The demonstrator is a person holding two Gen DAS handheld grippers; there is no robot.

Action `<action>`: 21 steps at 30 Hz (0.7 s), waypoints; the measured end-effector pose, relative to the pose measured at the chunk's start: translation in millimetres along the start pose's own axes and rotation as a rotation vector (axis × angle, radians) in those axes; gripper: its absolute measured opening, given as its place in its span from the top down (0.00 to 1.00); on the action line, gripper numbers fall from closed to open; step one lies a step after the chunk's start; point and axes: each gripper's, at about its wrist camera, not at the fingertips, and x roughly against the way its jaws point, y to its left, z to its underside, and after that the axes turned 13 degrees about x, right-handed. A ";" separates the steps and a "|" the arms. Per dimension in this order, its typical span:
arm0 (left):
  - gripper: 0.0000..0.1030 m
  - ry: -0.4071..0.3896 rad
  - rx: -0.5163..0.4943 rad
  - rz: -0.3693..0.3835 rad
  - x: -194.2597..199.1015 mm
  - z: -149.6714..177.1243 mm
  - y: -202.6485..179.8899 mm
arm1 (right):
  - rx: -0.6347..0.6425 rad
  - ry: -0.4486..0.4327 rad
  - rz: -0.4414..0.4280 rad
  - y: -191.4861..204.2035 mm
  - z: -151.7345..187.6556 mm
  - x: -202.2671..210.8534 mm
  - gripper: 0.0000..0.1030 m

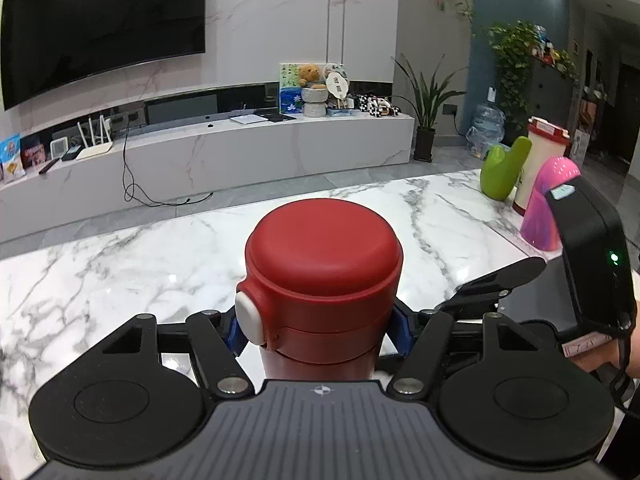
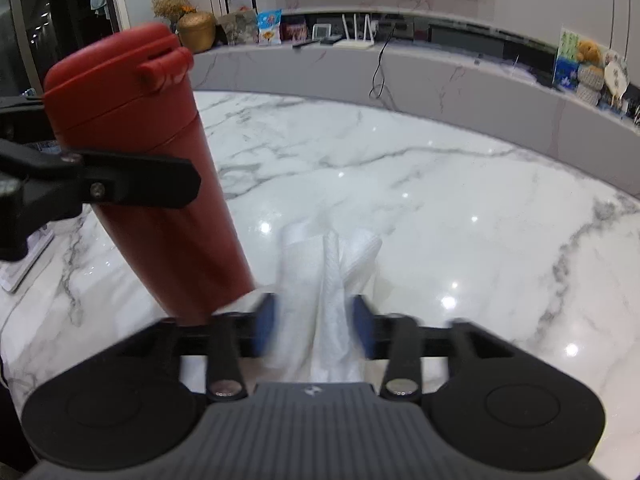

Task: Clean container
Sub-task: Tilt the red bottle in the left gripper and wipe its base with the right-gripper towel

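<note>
A red flask with a closed lid and a white button stands upright on the marble table. My left gripper is shut on its body just under the lid, one blue pad on each side. In the right wrist view the flask leans at the left with the left gripper's black finger across it. A crumpled white paper towel lies on the table between the blue pads of my right gripper, which is open. The pads are blurred.
A green object, a white container with a red lid and a pink object stand at the table's far right. Beyond the far edge are floor and a TV cabinet. A flat white item lies at the left.
</note>
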 end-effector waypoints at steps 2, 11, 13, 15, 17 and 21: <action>0.39 -0.004 0.004 -0.004 0.3 -0.4 0.4 | 0.007 -0.006 0.005 -1.5 -1.3 2.8 0.47; 0.39 -0.117 0.088 -0.028 15.2 -17.9 7.2 | 0.038 0.014 -0.026 6.3 1.6 -10.2 0.47; 0.40 -0.143 0.106 -0.029 17.4 -22.1 9.1 | 0.067 0.023 -0.020 10.5 2.7 -14.2 0.47; 0.40 -0.161 0.121 -0.028 18.5 -26.5 10.9 | 0.102 0.030 -0.010 14.1 3.2 -17.4 0.47; 0.40 -0.175 0.141 -0.023 18.9 -28.6 11.8 | 0.133 0.036 0.009 16.7 3.1 -20.2 0.55; 0.40 -0.201 0.174 -0.016 18.1 -32.0 13.1 | 0.095 0.023 0.005 11.3 -0.3 -21.3 0.78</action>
